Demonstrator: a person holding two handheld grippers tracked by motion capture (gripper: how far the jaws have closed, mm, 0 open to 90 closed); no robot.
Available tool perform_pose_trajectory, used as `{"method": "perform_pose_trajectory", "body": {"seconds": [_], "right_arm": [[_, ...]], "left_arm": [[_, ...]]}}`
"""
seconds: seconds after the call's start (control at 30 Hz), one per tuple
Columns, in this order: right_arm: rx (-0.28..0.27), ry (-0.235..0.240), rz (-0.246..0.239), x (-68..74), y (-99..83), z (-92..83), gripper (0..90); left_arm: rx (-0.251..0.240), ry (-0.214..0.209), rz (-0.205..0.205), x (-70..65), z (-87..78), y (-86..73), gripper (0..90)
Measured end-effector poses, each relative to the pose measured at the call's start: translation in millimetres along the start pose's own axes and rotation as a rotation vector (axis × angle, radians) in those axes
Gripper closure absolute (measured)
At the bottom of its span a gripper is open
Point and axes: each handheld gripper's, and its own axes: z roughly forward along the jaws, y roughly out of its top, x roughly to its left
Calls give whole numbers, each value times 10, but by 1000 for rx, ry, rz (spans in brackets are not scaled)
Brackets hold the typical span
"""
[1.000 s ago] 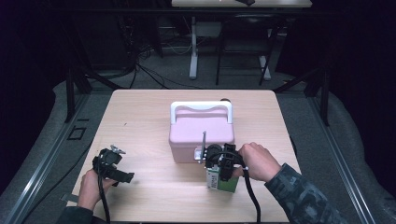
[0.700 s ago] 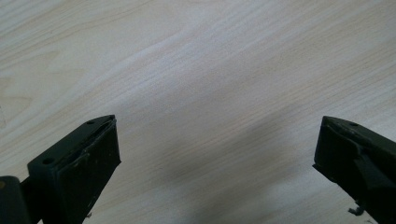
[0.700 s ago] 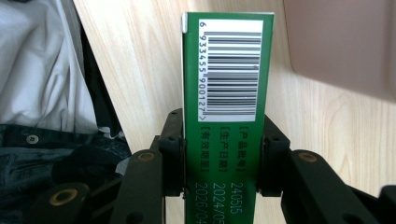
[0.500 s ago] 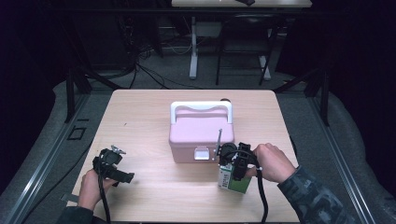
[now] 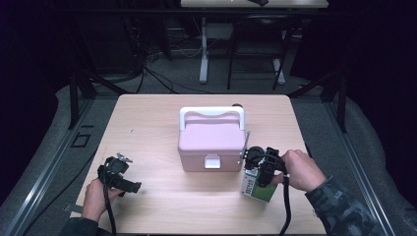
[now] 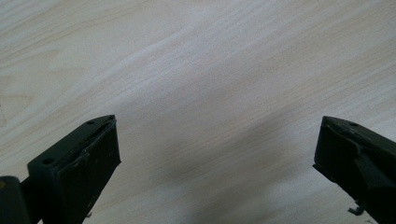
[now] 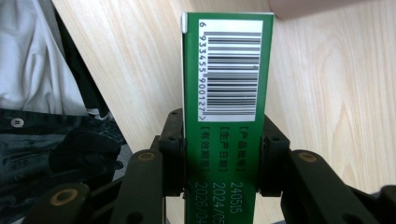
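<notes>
A pink lidded box (image 5: pixel 211 142) with a white handle stands in the middle of the wooden table (image 5: pixel 147 118). To the right of its front corner my right gripper (image 5: pixel 255 183) is shut on a green carton (image 5: pixel 257 188) with a white label; in the right gripper view the carton (image 7: pixel 224 116) shows its barcode side, clamped between both jaws. My left gripper (image 5: pixel 129 187) rests near the table's front left, held in a hand, and its fingers (image 6: pixel 74 168) stand wide open over bare wood with nothing between them.
The box's white latch (image 5: pixel 212 161) faces the person. A small dark object (image 5: pixel 237 105) sits behind the box. Beyond the table's far edge stand dark table legs and cables on a grey floor. A sleeve and clothing (image 7: pixel 42 93) show past the table edge.
My right gripper has carried the green carton to the right, away from the front of the pink box toward its right corner. The left gripper has stayed where it was.
</notes>
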Motion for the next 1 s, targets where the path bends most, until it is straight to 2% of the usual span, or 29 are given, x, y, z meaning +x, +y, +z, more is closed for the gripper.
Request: {"method": "perform_pose_trajectory", "body": {"seconds": [0.47, 1.0], "right_arm": [[-1, -9, 93, -267, -243, -78, 623], [-3, -16, 214, -646, -448, -102, 624]], "left_arm": [[0, -2, -2, -4, 5, 1, 1], [-1, -1, -1, -3, 3, 0, 1]]}}
